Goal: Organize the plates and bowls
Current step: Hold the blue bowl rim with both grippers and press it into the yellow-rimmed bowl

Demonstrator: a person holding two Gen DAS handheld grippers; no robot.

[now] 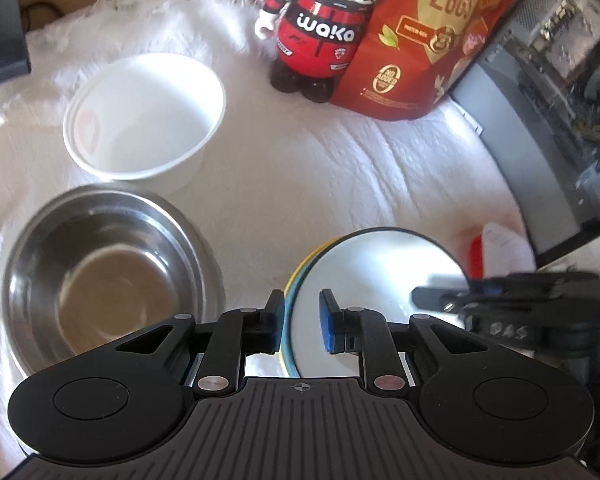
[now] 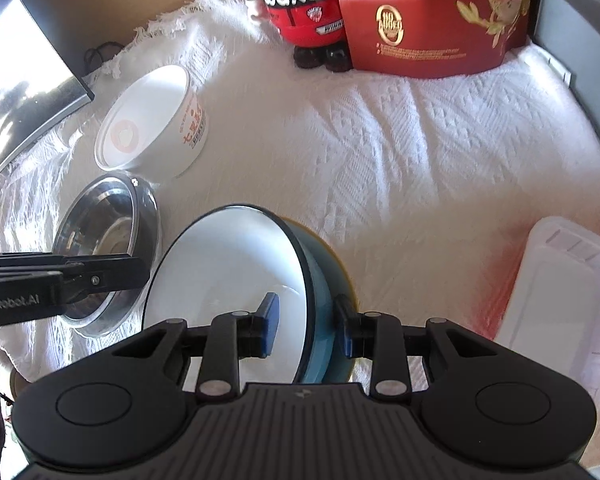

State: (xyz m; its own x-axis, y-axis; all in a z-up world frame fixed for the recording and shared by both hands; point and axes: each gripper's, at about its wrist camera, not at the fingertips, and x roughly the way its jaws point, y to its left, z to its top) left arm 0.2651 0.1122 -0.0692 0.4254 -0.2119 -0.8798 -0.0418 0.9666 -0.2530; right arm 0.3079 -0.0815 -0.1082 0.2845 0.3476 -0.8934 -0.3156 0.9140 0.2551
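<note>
left gripper (image 1: 300, 322) straddles enamel bowl (image 1: 380, 276) rim | steel bowl (image 1: 100, 276) left | white bowl (image 1: 144, 116) beyond

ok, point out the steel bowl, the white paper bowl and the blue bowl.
steel bowl (image 1: 100, 276): left wrist view, inner bottom.
white paper bowl (image 1: 152, 116): left wrist view, inner wall.
blue bowl (image 2: 320, 280): right wrist view, outer wall.

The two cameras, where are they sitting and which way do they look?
Left wrist view: rides the left tongs, looking down at the steel bowl and white paper bowl; its own fingers show.
Right wrist view: rides the right tongs, looking down at the blue bowl they clamp.
Both share the bowls, toy figure and each other's tongs.
</note>
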